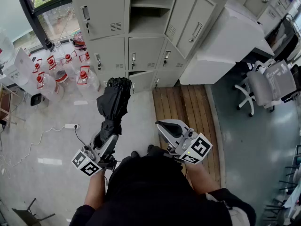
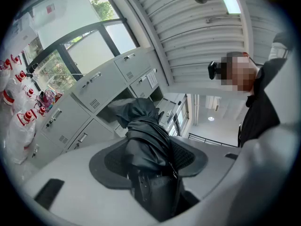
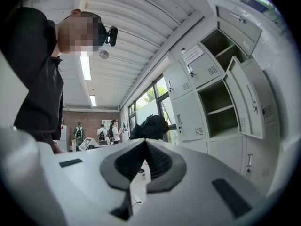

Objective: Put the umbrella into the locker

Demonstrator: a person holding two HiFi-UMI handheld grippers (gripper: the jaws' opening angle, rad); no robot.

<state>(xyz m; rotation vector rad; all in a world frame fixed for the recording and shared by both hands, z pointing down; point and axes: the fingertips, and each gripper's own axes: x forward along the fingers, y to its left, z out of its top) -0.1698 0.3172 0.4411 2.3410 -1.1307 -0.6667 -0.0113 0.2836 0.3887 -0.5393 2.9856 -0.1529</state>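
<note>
In front of the bank of grey lockers [image 1: 141, 51], a person stands on the pale floor with a gripper in each hand. The left gripper [image 1: 108, 130] is clamped on the lower end of a folded black umbrella [image 1: 114, 100]; its jaws stand wide around the bundled fabric and strap, and the umbrella sticks out away from the person toward the lockers, tilted slightly upward. The umbrella is in the air, on the near side of the locker fronts and outside any compartment. The open locker compartment [image 1: 149, 20], with a shelf inside, lies farther off and to the right of the umbrella, its door [image 1: 195, 19] swung out to the right. The right gripper [image 1: 161, 124] is held level beside the left one, its jaws pressed together with nothing between them. Clear water jugs with red caps [image 1: 60, 74] crowd the floor to the left, near the window. Far right stands a grey office chair [image 1: 265, 86].
</note>
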